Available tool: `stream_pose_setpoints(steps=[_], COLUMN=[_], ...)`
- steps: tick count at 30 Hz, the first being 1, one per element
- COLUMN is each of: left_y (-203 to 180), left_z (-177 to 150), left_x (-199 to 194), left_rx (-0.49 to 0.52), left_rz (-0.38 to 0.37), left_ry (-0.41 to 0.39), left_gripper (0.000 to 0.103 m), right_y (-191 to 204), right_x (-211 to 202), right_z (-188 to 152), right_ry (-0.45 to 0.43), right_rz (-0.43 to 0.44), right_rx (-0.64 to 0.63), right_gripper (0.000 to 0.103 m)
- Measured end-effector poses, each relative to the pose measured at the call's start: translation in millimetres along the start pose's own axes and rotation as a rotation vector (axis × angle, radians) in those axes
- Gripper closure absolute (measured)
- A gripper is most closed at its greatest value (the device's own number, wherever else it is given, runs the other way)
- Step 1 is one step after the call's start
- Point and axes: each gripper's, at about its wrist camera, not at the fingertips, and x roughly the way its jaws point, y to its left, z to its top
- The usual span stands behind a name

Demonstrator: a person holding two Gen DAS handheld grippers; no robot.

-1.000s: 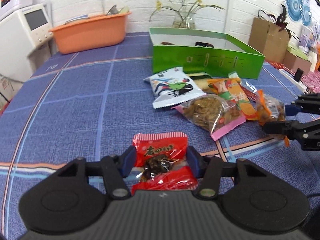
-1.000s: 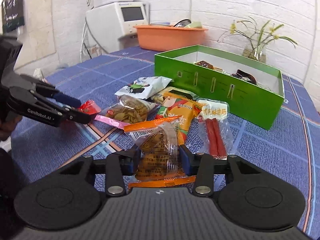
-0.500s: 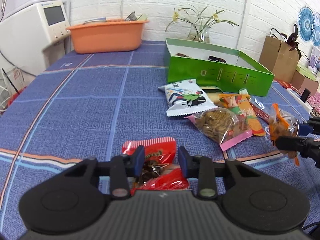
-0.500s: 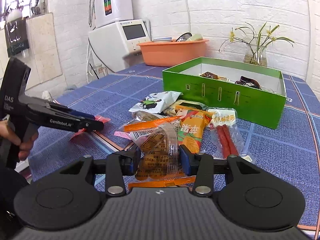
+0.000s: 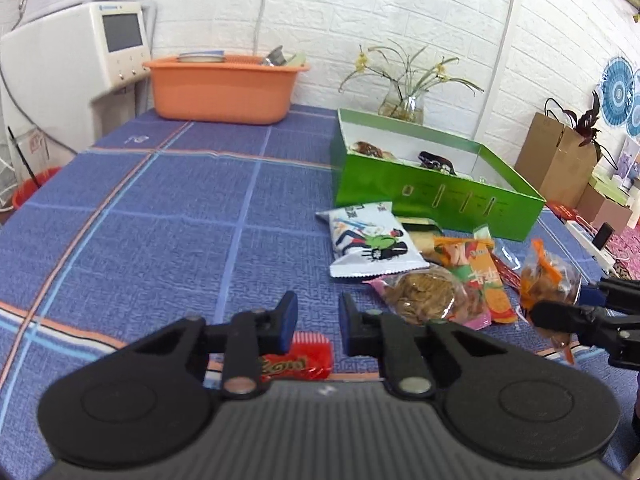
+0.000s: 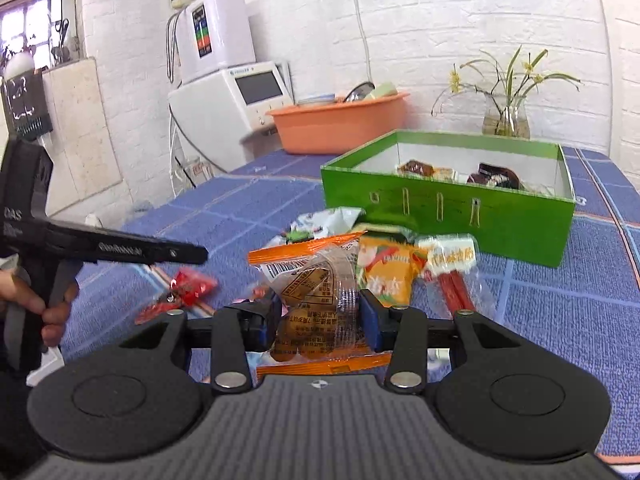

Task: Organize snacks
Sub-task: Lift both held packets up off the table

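Left wrist view: the green box (image 5: 432,196) stands open on the blue tablecloth (image 5: 160,220), with two dark-wrapped snacks (image 5: 436,160) lying inside against its far wall. Behind the box are an orange basin (image 5: 224,92) holding dishes and a glass vase (image 5: 402,104) of flowers. In front of the box lies a heap of loose packets (image 5: 372,244). The left gripper (image 5: 316,312) has just been closing to a narrow gap; the red packet (image 5: 300,362) sits low between its fingers, but I cannot tell whether it is pinched. The right gripper (image 6: 320,308), in front of the box, pinches an orange-edged clear packet (image 6: 316,292).
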Motion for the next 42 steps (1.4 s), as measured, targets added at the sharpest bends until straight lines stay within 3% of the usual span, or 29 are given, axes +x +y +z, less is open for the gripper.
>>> stream_pose_setpoints(steps=[5,9,10,11,13,16,23,26,28,30,32,37,40,42], left_y=[-7,-11,-11,-12,-15,-18,-31,-35,-32,-26,-21,-26,-20,-15], left_z=[-4,-6,-6,-7,-9,-15,-32,-39,-46,-51,-51,-54,-48,-45], left_x=[10,6,5,5,4,5,13,12,10,6,3,-2,-5,-8], left_rx=[0.048,0.11,0.12,0.134,0.167,0.204,0.312,0.34,0.351,0.331,0.273,0.253,0.173,0.136], left_rz=[0.046,0.1,0.115,0.14,0.188,0.239,0.316,0.34,0.317,0.275,0.223,0.185,0.081,0.056], left_ry=[0.027,0.028,0.037,0.05,0.065,0.072,0.058,0.026,-0.018,-0.044,-0.039,-0.037,-0.004,0.0], left_gripper=[0.09,0.089,0.087,0.069,0.048,0.048,0.037,0.037,0.038,0.047,0.067,0.084,0.087,0.088], right_y=[2,4,4,5,7,10,5,1,4,5,7,13,18,22], right_x=[5,11,12,12,11,7,10,14,14,15,16,15,13,12], right_z=[8,10,10,11,11,7,-11,-18,-20,-21,-21,-21,-21,-20], right_ry=[-0.035,-0.002,0.015,0.04,0.087,0.127,0.156,0.161,0.139,0.135,0.138,0.141,0.12,0.106], right_rz=[0.004,-0.019,-0.031,-0.049,-0.094,-0.172,-0.367,-0.435,-0.477,-0.496,-0.503,-0.493,-0.488,-0.479], right_rx=[0.014,0.001,-0.003,-0.007,-0.025,-0.04,0.114,0.186,0.187,0.191,0.176,0.148,0.127,0.127], right_gripper=[0.031,0.031,0.031,0.032,0.032,0.032,0.033,0.033,0.034,0.034,0.034,0.034,0.034,0.034])
